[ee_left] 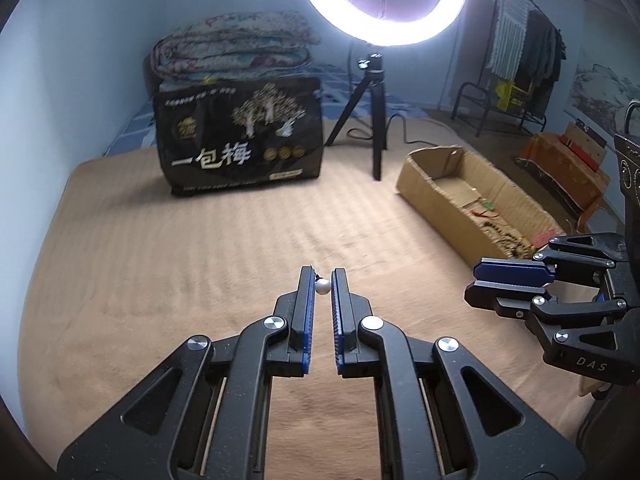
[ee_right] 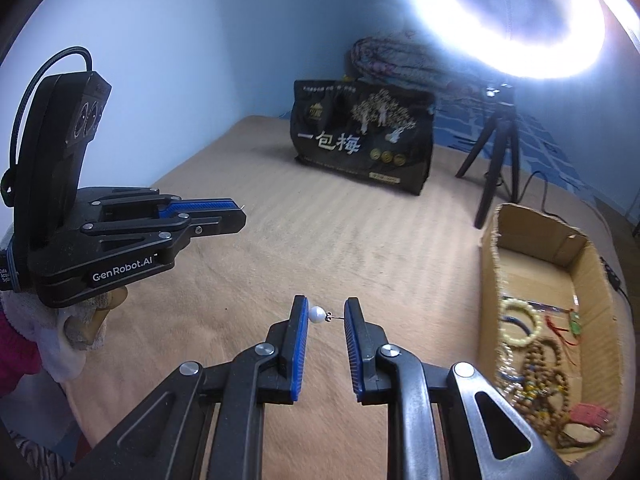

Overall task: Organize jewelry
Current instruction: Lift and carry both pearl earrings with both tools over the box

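The left wrist view shows the left hand-held gripper (ee_left: 322,278) pinching a small white pearl earring (ee_left: 323,287) right at its tips. The two fingers are close together with only the pearl between them.

The right wrist view shows the right hand-held gripper (ee_right: 326,314) with a second pearl earring (ee_right: 316,314). Its fingers are wider apart. The pearl touches one finger and the thin pin reaches across to the other, so the earring is held end to end.

That makes two earrings, one in each gripper. Both are up above the tan bed (ee_right: 320,240).

From the side, each view hides the other earring. In the left wrist view the right gripper's fingers look stacked and no pearl shows. In the right wrist view only a tiny pin pokes out of the left gripper's tip.

There is one cardboard box (ee_right: 490,280) on the bed. The right wrist view looks down into it at a heap of bead strings and bracelets (ee_right: 536,380), too tangled to count. The left wrist view shows them small and blurry.

One black bag (ee_left: 240,140), one tripod (ee_left: 374,120) and one ring light (ee_left: 384,36) stand behind. The light is cut off at the top in both views.
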Tool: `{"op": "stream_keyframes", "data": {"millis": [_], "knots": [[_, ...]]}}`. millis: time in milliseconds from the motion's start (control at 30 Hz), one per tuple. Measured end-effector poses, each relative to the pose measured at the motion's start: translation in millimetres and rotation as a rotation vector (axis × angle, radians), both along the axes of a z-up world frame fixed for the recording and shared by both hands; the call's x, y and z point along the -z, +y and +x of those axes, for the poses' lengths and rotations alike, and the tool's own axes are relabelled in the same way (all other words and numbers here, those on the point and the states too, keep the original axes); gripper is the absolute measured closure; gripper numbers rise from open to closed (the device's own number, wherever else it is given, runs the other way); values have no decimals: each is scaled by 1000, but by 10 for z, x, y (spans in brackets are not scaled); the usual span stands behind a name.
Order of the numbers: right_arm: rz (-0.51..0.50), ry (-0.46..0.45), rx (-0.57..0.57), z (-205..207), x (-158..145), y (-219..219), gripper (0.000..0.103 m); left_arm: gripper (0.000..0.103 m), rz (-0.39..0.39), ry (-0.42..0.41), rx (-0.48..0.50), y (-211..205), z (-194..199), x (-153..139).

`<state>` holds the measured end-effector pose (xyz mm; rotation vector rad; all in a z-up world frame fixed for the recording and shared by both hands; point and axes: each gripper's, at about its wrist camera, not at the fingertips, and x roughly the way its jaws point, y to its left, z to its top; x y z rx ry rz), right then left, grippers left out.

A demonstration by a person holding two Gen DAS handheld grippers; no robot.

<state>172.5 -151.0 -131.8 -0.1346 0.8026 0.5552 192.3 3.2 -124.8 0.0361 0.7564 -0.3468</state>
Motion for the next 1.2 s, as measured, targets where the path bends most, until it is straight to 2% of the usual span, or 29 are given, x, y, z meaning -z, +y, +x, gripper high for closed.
{"op": "stream_keyframes", "data": {"millis": [667,1200], "knots": [[-11,-44,170,-243,-356,-991,86,97,-51,-50,118,-827,-129,-356],[-10,-36,289,-73,-278,-1655,86,97,-61,-46,166,-1509,207,-333]]}}
